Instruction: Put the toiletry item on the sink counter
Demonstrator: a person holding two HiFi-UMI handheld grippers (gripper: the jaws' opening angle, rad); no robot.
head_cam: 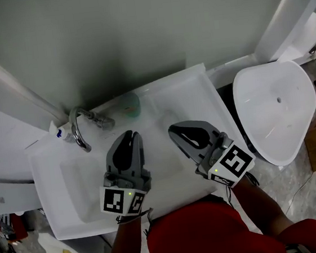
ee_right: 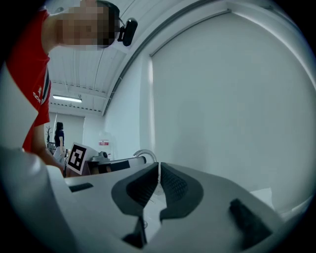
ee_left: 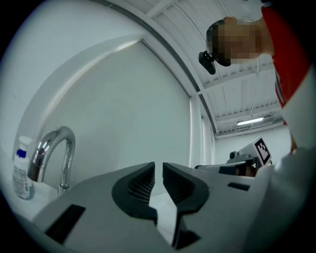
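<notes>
The small bottle with a blue label stands on the back left corner of the sink counter, just beside the base of the faucet. From the head view it is tiny and smeared. The left gripper view shows it upright at the far left edge, but I cannot read its print. A pale green round thing sits on the back ledge right of the faucet; it is too blurred for me to name, and neither gripper view shows it clearly.

My left gripper hangs over the basin, its jaws a narrow slit apart with nothing between them. My right gripper is beside it, jaws all but meeting and empty. Each gripper view catches the other gripper's marker cube.

The wall runs close behind the ledge. A toilet flanks the counter's right edge, cut off at the top.
</notes>
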